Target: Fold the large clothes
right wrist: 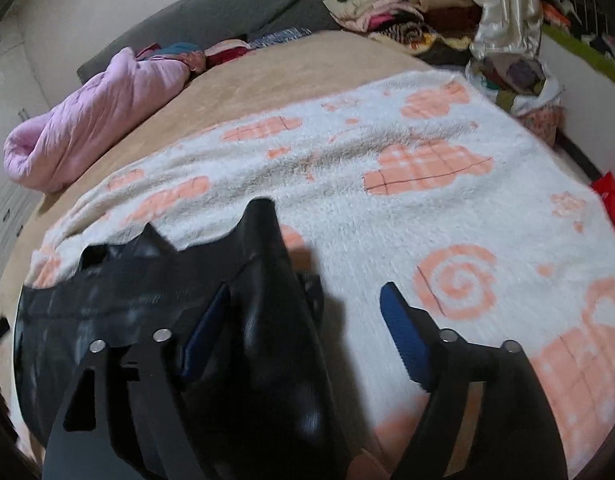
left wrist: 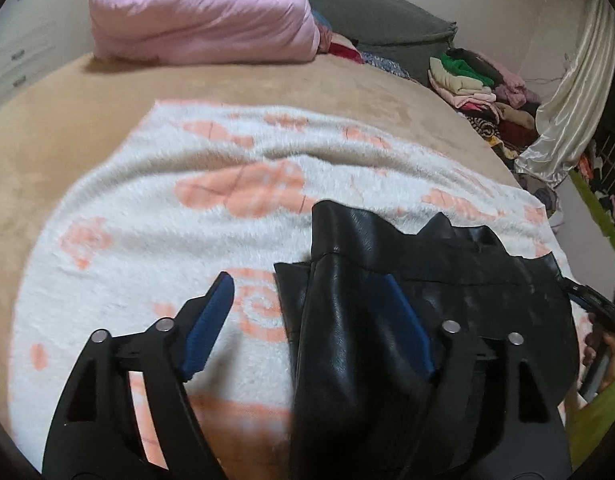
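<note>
On white-and-peach blanket (left wrist: 147,208), glossy black leather garment (left wrist: 387,280) lies folded.

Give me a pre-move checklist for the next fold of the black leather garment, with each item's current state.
1. Left gripper open: ok, jaws wide, pads not pressing.
2. Right gripper open: ok, jaws wide.
3. Black garment lying on the white blanket: ok.
4. Garment flat and smooth: not ok, a raised fold runs down its middle and the upper edge is peaked.
5. Room on the blanket to fold into: ok, the patterned area beside the garment is free.
6. Near hem of the garment aligned: cannot tell, it is hidden under the grippers.
</note>
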Available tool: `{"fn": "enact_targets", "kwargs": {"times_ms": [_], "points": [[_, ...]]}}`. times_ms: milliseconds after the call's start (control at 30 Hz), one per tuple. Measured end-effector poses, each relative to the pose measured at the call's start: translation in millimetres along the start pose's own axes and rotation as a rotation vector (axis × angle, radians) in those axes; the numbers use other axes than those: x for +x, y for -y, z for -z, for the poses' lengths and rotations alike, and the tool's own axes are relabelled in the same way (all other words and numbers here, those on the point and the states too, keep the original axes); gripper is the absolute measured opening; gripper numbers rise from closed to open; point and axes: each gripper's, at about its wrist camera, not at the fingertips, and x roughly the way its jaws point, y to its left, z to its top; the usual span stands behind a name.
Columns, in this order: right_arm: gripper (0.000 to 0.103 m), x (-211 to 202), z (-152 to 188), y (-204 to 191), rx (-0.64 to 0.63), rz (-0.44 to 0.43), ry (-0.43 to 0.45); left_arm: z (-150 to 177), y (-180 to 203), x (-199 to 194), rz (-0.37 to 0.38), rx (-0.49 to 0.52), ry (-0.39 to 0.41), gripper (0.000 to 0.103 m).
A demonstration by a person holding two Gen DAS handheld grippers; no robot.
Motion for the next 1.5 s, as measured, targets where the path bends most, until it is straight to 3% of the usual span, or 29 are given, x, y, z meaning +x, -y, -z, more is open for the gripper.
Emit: {"fn": "enact_targets", "kwargs": {"times_ms": [67,167,400,500,633,767,867,1067,1233,1300,1400,1500], "points": [[0.079,-17.1,8.6,-6.4,-0.042,-0.006,0.025,0.2,4.2,-9.9,0.009,0.002,0.006,0.081],[0.080,-44.9,22.4,-17.4,-0.108,-0.011,0.058,6.4,12.6,-25.9,0.023,0.022,0.016,0.087],[0.080,-91.6,53.7,-41.4,-0.176,-0.031,0.101,31.9,32.1,-54.4,0.068,0.070,0.014,0.089],[0.071,-93.9,67.5,-54.2,-0.210,-0.046,0.068,40.1,48.6,-60.7,0.097,0.108,-0.004,0.089],[0.070,-86.4,90.1,-67.7,-0.237,-0.060,-0.004,57.6,61.3,-58.2,0.122,0.131,-0.043,0.081],[0.069,-69.8,112.2,-66.8,-0.224,-0.020,-0.101,83.9,56.9,-40.3,0.090,0.108,-0.132,0.081],[0.069,-64.5,120.9,-63.3,-0.203,-0.017,-0.105,98.6,50.7,-22.8,0.036,0.106,-0.179,0.081],[0.069,-60.0,123.8,-65.6,-0.190,0.003,-0.102,104.1,48.4,-20.3,0.025,0.117,-0.163,0.081],[0.074,-79.1,119.7,-69.0,-0.163,-0.031,-0.072,102.5,43.3,-41.3,0.041,0.088,-0.128,0.084],[0.079,-87.6,121.4,-73.5,-0.174,-0.036,-0.060,102.1,42.7,-48.7,0.053,0.076,-0.122,0.084],[0.087,-98.2,124.8,-81.2,-0.193,-0.057,-0.050,103.9,42.3,-57.2,0.041,0.071,-0.113,0.093],[0.090,-107.9,127.4,-90.7,-0.219,-0.066,-0.037,105.1,39.5,-64.5,0.035,0.063,-0.105,0.093]]}}
